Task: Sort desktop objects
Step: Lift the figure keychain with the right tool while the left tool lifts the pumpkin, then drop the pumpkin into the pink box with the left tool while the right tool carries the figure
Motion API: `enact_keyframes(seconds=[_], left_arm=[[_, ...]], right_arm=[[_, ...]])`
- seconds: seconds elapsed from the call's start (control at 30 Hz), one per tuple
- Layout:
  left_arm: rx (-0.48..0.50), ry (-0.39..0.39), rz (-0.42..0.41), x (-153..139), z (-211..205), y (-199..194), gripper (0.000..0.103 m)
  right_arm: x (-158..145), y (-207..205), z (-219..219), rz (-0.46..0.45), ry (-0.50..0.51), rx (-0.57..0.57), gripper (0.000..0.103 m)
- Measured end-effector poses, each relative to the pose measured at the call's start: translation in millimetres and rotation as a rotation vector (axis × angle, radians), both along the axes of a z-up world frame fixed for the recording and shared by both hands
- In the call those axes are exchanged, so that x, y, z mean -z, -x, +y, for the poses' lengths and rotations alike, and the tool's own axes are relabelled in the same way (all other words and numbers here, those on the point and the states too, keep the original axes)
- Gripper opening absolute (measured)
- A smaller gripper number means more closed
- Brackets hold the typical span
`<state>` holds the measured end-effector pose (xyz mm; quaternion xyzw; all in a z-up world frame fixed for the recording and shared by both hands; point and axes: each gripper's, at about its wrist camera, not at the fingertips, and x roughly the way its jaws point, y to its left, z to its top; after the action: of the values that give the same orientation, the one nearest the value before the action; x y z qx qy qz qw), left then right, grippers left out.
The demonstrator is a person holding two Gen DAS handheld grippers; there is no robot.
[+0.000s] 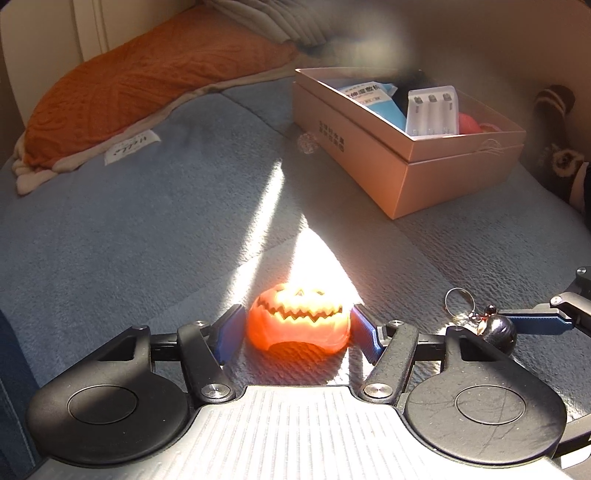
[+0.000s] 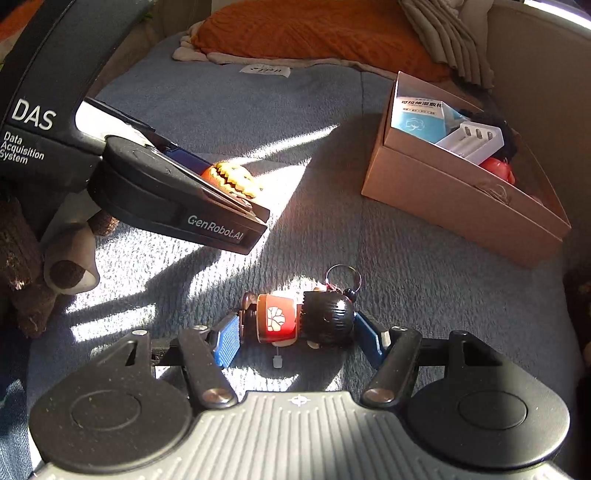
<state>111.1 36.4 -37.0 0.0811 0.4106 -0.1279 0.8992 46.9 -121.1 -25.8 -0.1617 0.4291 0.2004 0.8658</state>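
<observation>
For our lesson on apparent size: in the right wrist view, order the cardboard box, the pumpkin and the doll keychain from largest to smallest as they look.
1. Cardboard box.
2. Doll keychain.
3. Pumpkin, partly hidden behind the left gripper, so unsure against the nearer keychain.

Left wrist view is sitting low behind the left gripper (image 1: 298, 330), looking forward and down along its fingers, close over the blue blanket (image 1: 129, 221). The pumpkin (image 1: 298, 322) is lying right at its fingertips; the box (image 1: 410, 147) is showing further off, upper right.

Right wrist view is sitting likewise behind the right gripper (image 2: 295, 334), tilting down, close to the doll keychain (image 2: 306, 319).

Both views are facing the orange cushion (image 2: 314, 29) at the far end. Both are sharing the pumpkin, box, blanket and keychain. Each is catching the other gripper at its edge.
</observation>
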Motion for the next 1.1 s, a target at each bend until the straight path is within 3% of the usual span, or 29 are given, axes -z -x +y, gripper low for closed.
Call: enact_keyframes(seconds=[0.13, 0.27, 0.4, 0.53, 0.67, 0.77, 0.8, 0.87, 0.93, 1.1], left_arm=[[0.001, -0.016, -0.008, -1.6, -0.8, 3.4, 0.066], [0.0, -0.042, -0.009, -11.7, -2.9, 13.3, 0.066], [0.021, 0.004, -0.029, -37.8, -6.2, 30.7, 0.066], [0.069, 0.075, -0.15, -90.0, -22.8, 32.7, 0.066], [0.116, 0.125, -0.252, -128.7, -49.1, 10.2, 0.066], [0.135, 0.118, -0.333, -137.9, -74.5, -15.3, 0.067], [0.133, 0.122, -0.338, -137.1, -79.8, -23.0, 0.072], [0.142, 0.119, -0.306, -127.3, -92.3, -41.6, 0.083], [0.13, 0.098, -0.271, -114.9, -95.2, -44.7, 0.083], [0.117, 0.078, -0.173, -76.3, -70.3, -15.6, 0.091]], right_arm=[[-8.1, -0.3, -5.2, 0.038, 0.0, 0.014, 0.065], [-36.4, -1.6, -21.7, 0.049, -0.037, 0.022, 0.065], [-91.5, -1.3, -58.3, -0.089, -0.042, 0.033, 0.065], [-154.0, -7.5, -107.2, -0.222, -0.116, 0.121, 0.065], [-190.1, -9.6, -146.3, -0.315, -0.174, 0.215, 0.065], [-193.0, -11.8, -162.6, -0.34, -0.191, 0.253, 0.065], [-190.0, -14.5, -164.7, -0.338, -0.187, 0.266, 0.065], [-180.9, -19.5, -167.1, -0.32, -0.174, 0.28, 0.065], [-170.3, -23.0, -166.5, -0.295, -0.159, 0.275, 0.065], [-151.4, -42.6, -157.3, -0.229, -0.145, 0.256, 0.065]])
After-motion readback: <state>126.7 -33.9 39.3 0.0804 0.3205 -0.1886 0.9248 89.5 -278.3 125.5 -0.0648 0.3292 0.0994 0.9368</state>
